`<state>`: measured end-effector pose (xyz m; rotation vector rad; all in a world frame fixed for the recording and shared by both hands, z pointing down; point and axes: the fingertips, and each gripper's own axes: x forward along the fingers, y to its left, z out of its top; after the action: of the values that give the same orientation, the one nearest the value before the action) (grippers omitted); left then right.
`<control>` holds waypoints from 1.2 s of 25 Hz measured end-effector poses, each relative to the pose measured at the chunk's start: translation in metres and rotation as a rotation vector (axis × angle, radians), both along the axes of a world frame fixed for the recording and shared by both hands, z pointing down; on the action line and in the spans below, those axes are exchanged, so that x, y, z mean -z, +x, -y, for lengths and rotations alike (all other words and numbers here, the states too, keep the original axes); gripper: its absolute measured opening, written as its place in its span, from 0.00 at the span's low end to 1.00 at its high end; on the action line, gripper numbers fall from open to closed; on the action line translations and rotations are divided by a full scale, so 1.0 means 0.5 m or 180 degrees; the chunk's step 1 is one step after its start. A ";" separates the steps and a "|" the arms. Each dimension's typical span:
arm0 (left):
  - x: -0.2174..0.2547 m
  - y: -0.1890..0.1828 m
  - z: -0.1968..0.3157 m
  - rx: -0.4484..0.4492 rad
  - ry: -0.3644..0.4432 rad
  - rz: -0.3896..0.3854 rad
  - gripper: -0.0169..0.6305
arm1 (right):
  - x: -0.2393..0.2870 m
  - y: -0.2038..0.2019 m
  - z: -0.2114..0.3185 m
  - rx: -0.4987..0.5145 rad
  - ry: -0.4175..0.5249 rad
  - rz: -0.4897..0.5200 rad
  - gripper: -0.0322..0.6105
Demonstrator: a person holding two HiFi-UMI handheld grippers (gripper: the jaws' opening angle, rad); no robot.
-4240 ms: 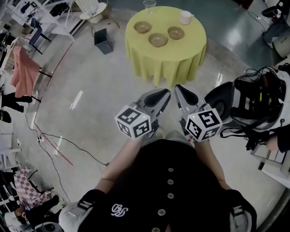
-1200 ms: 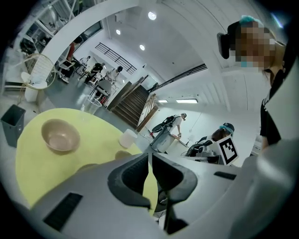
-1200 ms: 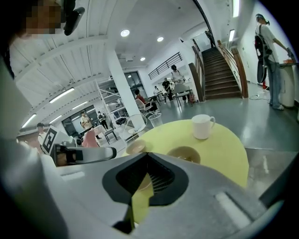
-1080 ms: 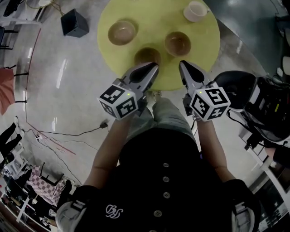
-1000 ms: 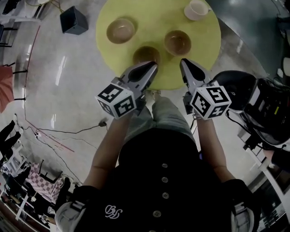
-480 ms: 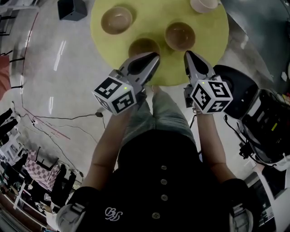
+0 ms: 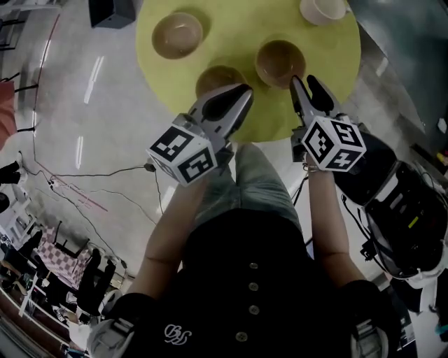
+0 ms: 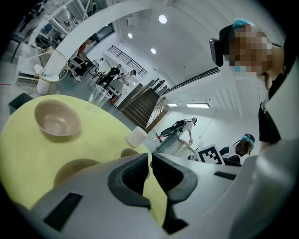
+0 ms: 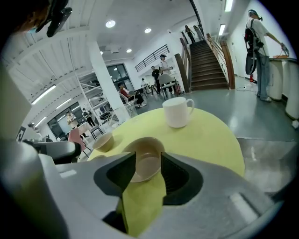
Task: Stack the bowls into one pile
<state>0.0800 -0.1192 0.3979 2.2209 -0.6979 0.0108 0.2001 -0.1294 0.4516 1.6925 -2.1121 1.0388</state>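
Observation:
Three tan bowls stand apart on the round yellow table (image 7: 231,28): one far left (image 7: 177,35), one in the middle (image 7: 217,75) partly hidden behind my left gripper (image 7: 244,91), one to the right (image 7: 279,61). The left gripper is shut and hangs over the table's near edge, just beside the middle bowl (image 8: 77,169). My right gripper (image 7: 306,87) is open; its jaws have just been opening with nothing between them. It points at the right bowl (image 9: 145,159), which shows in the gap a little beyond its tips.
A white mug (image 7: 323,8) stands at the table's far right, behind the right bowl. A clear glass (image 8: 98,95) is at the far edge. On the floor are a black bin (image 7: 112,8), cables (image 7: 91,196) and a black bag (image 7: 392,203).
Both grippers have moved forward and down over the table's near edge. The right gripper's jaws were shut and now stand apart. The left gripper stays shut.

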 end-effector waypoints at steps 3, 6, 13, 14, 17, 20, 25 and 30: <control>-0.012 0.002 0.011 0.0024 -0.0053 0.0014 0.08 | -0.021 0.009 0.020 -0.0072 -0.0079 0.0038 0.29; -0.021 0.000 0.021 0.0023 -0.0074 0.0020 0.08 | -0.041 0.016 0.040 -0.0147 -0.0137 0.0033 0.29; -0.032 0.010 -0.015 -0.0057 -0.0088 0.0054 0.08 | -0.078 0.027 0.017 -0.0231 -0.0216 0.0084 0.25; -0.021 0.012 -0.011 -0.0058 -0.0100 0.0046 0.08 | -0.066 0.027 0.023 -0.0234 -0.0210 0.0101 0.21; 0.029 0.013 0.032 -0.0062 -0.0140 0.0036 0.08 | -0.015 0.028 0.072 -0.0223 -0.0231 0.0088 0.19; 0.026 0.013 0.045 -0.0041 -0.0165 0.0028 0.08 | -0.021 0.031 0.087 -0.0224 -0.0251 0.0047 0.14; -0.009 0.004 0.029 0.0021 -0.0157 0.0011 0.08 | -0.051 0.028 0.073 -0.0236 -0.0231 0.0042 0.10; -0.042 -0.011 0.011 0.0053 -0.0208 0.0044 0.08 | -0.066 0.024 0.064 -0.0233 -0.0159 0.0080 0.08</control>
<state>0.0748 -0.1246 0.4190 2.1544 -0.7137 0.0402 0.2122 -0.1612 0.4847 1.7539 -2.0356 1.1295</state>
